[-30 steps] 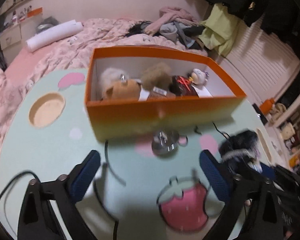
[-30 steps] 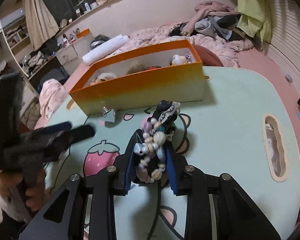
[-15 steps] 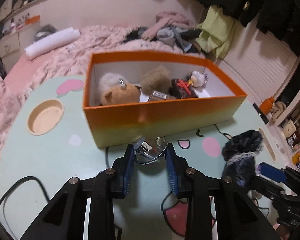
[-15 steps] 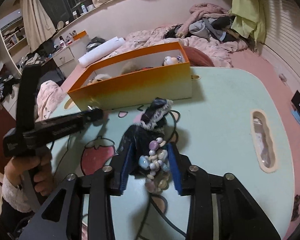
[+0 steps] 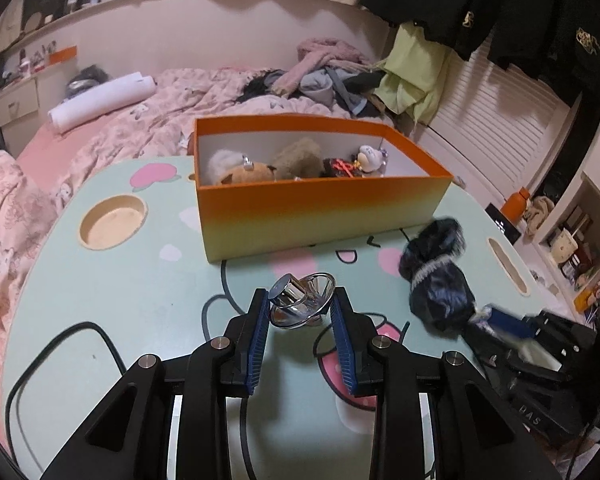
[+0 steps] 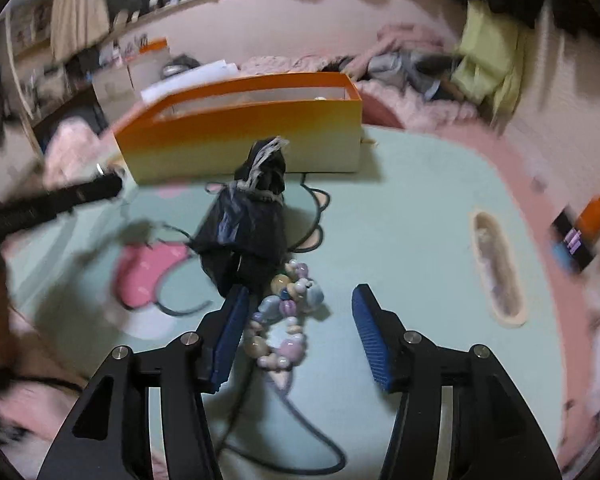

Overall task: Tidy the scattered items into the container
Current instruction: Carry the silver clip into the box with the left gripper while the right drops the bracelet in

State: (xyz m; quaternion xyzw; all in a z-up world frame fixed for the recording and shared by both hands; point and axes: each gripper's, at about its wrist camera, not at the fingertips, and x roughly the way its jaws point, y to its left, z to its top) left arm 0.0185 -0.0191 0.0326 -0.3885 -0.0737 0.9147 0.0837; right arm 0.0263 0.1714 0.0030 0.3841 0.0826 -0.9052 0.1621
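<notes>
Straight ahead of the left gripper (image 5: 300, 312), clamping a chrome funnel-shaped piece (image 5: 302, 300), sits the orange box (image 5: 320, 208); right gripper (image 6: 296, 312) gapes wide.

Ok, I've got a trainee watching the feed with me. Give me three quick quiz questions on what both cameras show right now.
1. True or false: the left gripper is shut on the shiny metal piece.
2. Which lies between the open fingers of the right gripper? A) bead bracelet B) plush toy C) white roll
3. Fill in: the plush toys sit inside the ____ box.

Key: 1 true; 2 A; 3 orange.
</notes>
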